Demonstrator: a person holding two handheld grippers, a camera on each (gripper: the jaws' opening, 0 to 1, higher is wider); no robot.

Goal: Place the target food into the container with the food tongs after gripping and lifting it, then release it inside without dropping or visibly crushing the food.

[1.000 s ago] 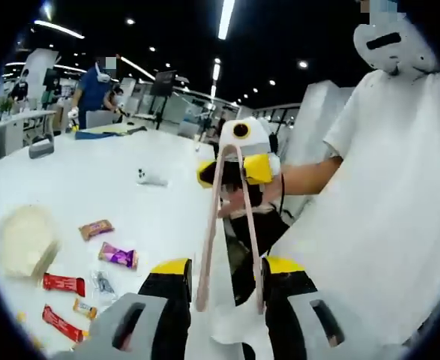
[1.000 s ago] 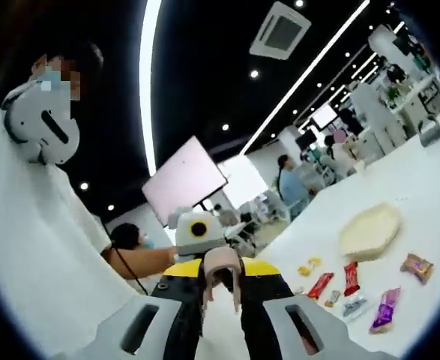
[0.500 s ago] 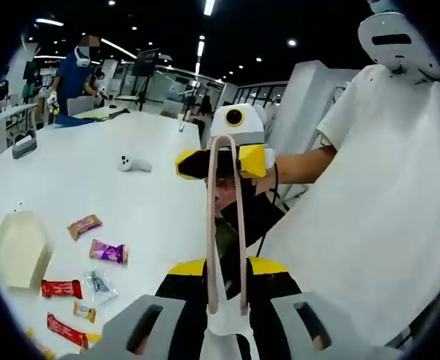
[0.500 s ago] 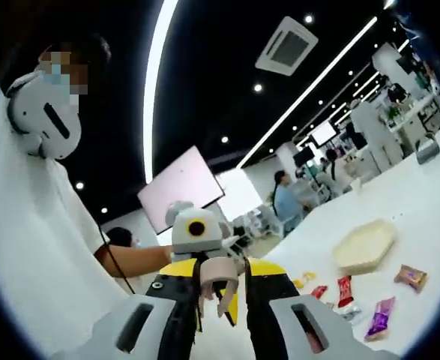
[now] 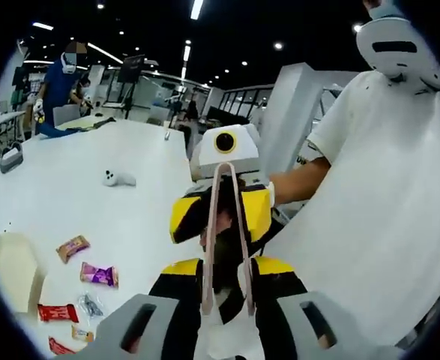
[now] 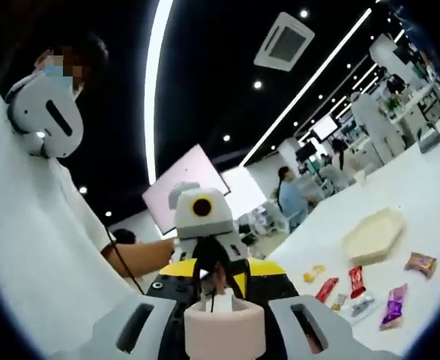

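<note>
Left gripper (image 5: 223,300) clamps the handle end of the pink food tongs (image 5: 225,225), whose two arms point up toward the right gripper (image 5: 220,214) facing it. Right gripper (image 6: 223,319) closes on the tongs' rounded pink end. On the white worktop (image 5: 70,202), well apart from both grippers, lie wrapped snacks (image 6: 394,305) beside the beige hexagonal container (image 6: 373,236).

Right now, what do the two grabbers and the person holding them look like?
Each grabber has grey jaws on a black body with yellow patches. The left gripper shows this up close, and the right gripper facing it carries a white box on top. A thin black cable hangs by the person's arm. The person wears a white short-sleeved shirt.
</note>
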